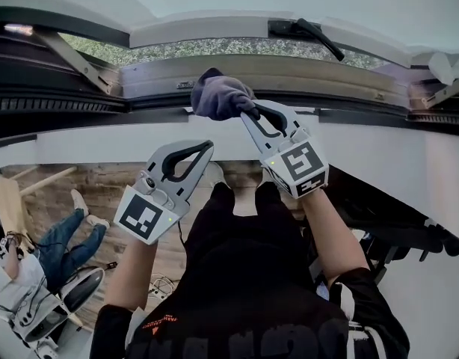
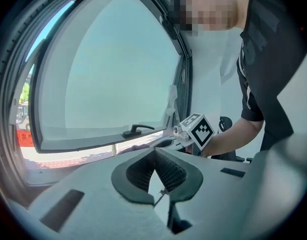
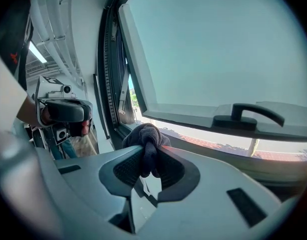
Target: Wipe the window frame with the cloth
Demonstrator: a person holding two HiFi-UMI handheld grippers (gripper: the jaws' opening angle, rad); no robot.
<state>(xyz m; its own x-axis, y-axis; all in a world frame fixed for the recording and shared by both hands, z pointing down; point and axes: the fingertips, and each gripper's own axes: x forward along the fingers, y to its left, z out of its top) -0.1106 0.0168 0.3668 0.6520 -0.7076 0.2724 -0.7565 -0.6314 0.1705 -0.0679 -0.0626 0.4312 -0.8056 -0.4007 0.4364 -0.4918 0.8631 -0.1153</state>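
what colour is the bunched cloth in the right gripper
The bunched fabric cloth is dark purplish grey, clearest in the head view.

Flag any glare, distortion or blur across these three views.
Head view: fisheye bows the window frame into an arc. Left gripper view: dark vignetted corners, overexposed strip under the sash. Right gripper view: cloth crisp, glass washed pale.

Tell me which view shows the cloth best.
Head view: the whole bunched cloth shows, up against the window frame. The right gripper view shows it pinched in the right gripper, its lower part hidden between the pads. The left gripper view shows at most an unclear dark sliver.
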